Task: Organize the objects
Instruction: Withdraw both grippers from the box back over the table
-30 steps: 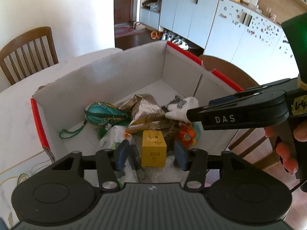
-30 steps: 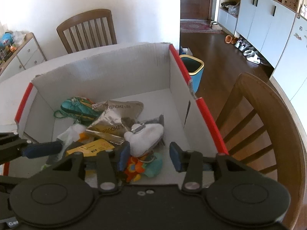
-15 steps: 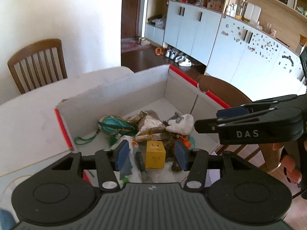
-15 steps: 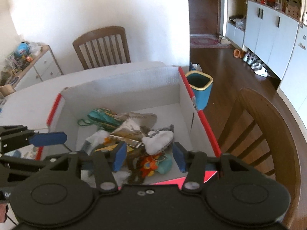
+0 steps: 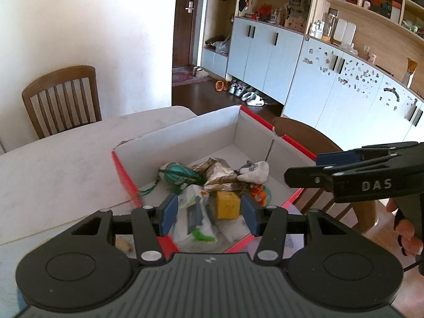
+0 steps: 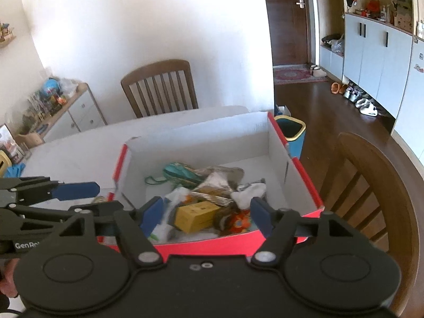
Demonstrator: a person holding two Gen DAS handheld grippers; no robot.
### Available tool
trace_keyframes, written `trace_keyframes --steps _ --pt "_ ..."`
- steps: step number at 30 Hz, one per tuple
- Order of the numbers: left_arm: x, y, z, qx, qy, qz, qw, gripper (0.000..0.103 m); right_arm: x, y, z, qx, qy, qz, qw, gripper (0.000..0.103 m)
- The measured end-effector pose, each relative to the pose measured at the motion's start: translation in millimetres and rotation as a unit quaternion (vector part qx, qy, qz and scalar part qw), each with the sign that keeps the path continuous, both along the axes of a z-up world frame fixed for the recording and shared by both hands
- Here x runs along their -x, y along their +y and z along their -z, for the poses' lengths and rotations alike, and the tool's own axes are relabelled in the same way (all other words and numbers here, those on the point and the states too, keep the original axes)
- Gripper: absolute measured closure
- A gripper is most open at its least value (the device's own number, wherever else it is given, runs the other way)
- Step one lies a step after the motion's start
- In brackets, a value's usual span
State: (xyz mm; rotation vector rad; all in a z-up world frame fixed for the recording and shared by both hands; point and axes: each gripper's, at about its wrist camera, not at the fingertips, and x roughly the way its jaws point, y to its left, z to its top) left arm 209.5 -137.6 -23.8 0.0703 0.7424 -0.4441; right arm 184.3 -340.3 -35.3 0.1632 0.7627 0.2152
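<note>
A red-edged cardboard box (image 5: 296, 143) (image 6: 299, 164) sits on the white table (image 5: 53, 164). It holds several objects: a yellow carton (image 5: 228, 206) (image 6: 196, 214), a teal pouch (image 5: 177, 175) (image 6: 180, 172), a white plush toy (image 5: 254, 173) (image 6: 249, 192), a foil snack bag (image 5: 220, 172), an orange toy (image 6: 238, 221) and a clear plastic bag (image 5: 190, 212). My left gripper (image 5: 208, 214) is open and empty above the box's near edge. My right gripper (image 6: 205, 216) is open and empty, also above the near edge; it also shows in the left wrist view (image 5: 304, 169).
Wooden chairs stand at the far side of the table (image 5: 61, 98) (image 6: 159, 87) and right of the box (image 6: 371, 185). A teal bin (image 6: 290, 135) stands on the floor beyond the box. Cabinets (image 5: 344, 87) line the right wall. A small dresser (image 6: 69, 111) stands at the left.
Both grippers have pulled up and back from inside the box, so the box now looks smaller and farther. Both stay open and empty. The objects in the box have not moved.
</note>
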Motion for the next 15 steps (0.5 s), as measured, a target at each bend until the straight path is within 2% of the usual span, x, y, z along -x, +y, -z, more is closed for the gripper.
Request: trace_keyframes --steps 2,9,13,15 --pt "4 10 -2 0.003 -0.001 -0.002 1.0000 0.051 7 7 -3 -0.003 -0.004 0.002 1.000 0.028" --pt "16 48 -5 0.005 -0.003 -0.016 0.9999 0.038 29 39 -7 -0.006 -0.016 0.010 1.000 0.018" --pt "22 69 -4 0.007 -0.002 -0.024 0.9997 0.036 38 59 -6 -0.013 -0.014 0.011 1.000 0.012" --pt "24 81 -3 0.009 0.002 -0.027 0.9996 0.031 44 68 -5 -0.014 -0.016 0.012 1.000 0.009"
